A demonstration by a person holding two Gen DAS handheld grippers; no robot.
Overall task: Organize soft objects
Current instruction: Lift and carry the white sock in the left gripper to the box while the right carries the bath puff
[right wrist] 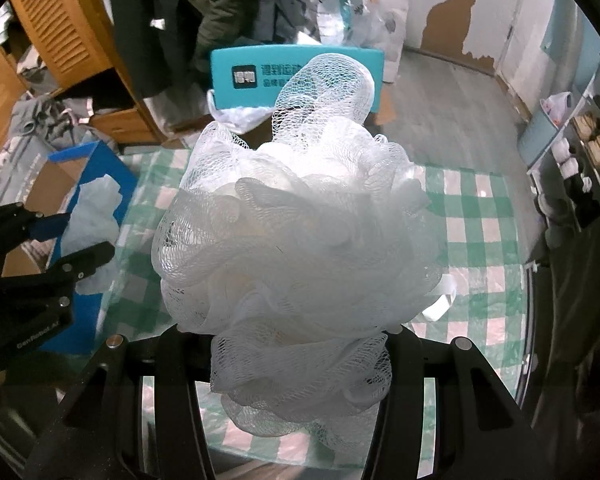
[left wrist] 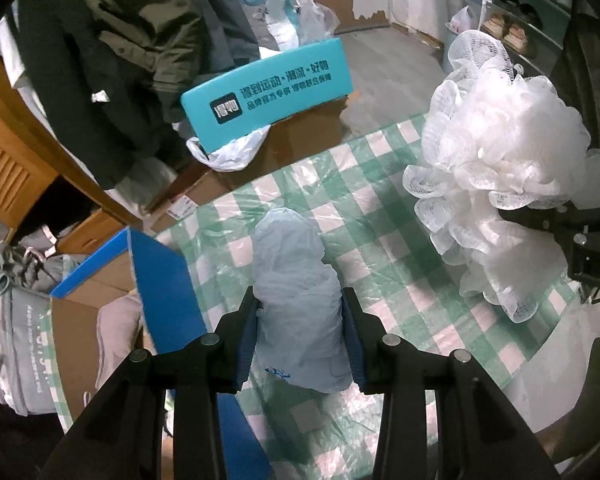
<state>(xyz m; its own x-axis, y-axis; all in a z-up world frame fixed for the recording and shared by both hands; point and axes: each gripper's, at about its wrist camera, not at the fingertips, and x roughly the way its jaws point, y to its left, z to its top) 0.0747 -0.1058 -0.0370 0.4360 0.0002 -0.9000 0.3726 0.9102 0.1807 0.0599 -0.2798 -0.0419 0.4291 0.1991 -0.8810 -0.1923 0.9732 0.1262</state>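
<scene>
A pale blue bundle (left wrist: 300,300) is gripped between the blue pads of the left claw (left wrist: 300,328), held level above the checked worktop (left wrist: 380,216). To its right, a white mesh pouf (right wrist: 296,240) is clamped in the right claw (right wrist: 296,344), raised over the same worktop.

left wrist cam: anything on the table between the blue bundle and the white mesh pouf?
Nothing. In the left wrist view only bare checkered tablecloth separates the pale blue bundle, held by the left gripper, from the mesh pouf.
</scene>
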